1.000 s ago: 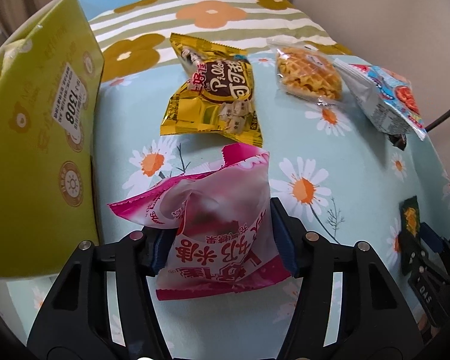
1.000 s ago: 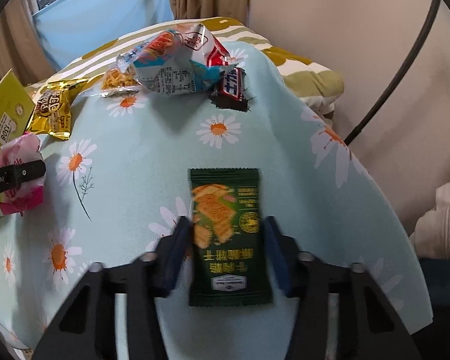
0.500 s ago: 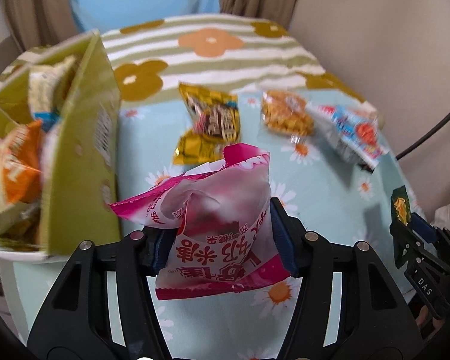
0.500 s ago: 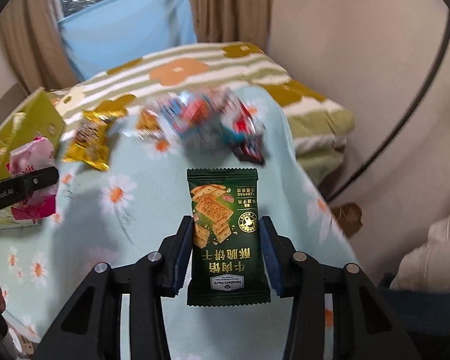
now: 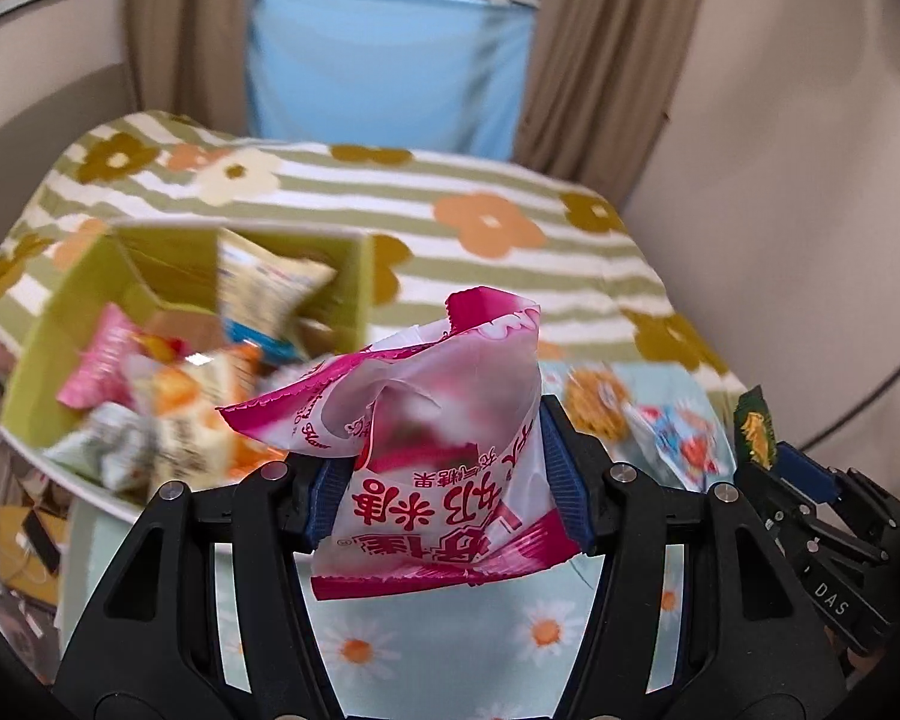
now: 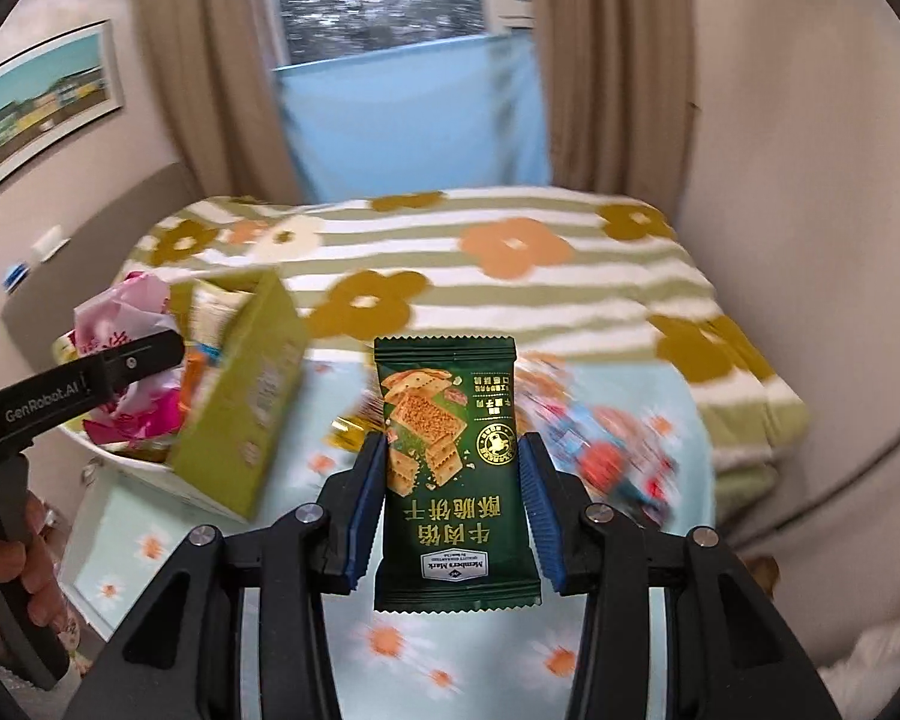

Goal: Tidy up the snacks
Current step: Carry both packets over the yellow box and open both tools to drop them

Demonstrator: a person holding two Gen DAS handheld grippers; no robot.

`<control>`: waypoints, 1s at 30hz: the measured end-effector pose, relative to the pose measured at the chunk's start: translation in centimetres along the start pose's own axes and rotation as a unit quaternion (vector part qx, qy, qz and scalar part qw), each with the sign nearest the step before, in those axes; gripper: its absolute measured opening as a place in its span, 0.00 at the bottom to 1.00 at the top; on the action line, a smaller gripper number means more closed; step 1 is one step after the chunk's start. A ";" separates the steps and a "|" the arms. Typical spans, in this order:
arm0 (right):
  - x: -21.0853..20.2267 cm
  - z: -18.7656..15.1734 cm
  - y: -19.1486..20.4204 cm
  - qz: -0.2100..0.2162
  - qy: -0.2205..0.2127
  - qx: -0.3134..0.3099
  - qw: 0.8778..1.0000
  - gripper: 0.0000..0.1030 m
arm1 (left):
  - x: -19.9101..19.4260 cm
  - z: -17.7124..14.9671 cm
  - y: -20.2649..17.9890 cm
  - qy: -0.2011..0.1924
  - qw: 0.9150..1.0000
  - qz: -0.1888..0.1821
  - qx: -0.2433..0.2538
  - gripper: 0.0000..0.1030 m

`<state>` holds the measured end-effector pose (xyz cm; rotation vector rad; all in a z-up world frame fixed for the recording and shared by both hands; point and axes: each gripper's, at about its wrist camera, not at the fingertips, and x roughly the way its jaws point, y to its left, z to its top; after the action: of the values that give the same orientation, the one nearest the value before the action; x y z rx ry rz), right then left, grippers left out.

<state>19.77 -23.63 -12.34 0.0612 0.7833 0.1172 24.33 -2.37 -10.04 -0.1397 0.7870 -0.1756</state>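
Snacks are in both hands. The crinkled pink-and-white plastic snack packet with red characters [image 5: 444, 456] is puffy, its torn-looking top flaring open, and it stands between the blue pads of the left claw [image 5: 447, 498], which is closed narrowly on its lower half and holds it up in the air. The flat dark green biscuit packet with gold print and a cracker picture [image 6: 450, 468] has crimped zigzag ends and sits upright in the right claw [image 6: 453, 504], whose blue pads press its two long edges; the claw is narrowed to the packet's width.

Below and to the left stands an open yellow-green cardboard box [image 5: 354, 276] already stuffed with blurred pink, orange and white packets. It rests at the left edge of the tabletop, on a pale blue cloth printed with daisies [image 5: 540, 630]. More snacks lie on that cloth further right: a round golden waffle in clear wrap [image 5: 594, 402] and a blue-and-red packet [image 5: 684, 444] just beside it. A person's hand [image 6: 24, 576] grips the left claw's black handle.
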 end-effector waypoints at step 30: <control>15.2 8.8 24.5 0.065 0.070 -0.016 0.995 0.39 | 9.4 8.0 25.4 0.106 0.994 -0.029 -0.001 0.90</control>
<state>34.64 2.48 -14.36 0.0742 0.9176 0.2606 39.18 20.91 -15.73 -0.1484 0.9961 -0.2479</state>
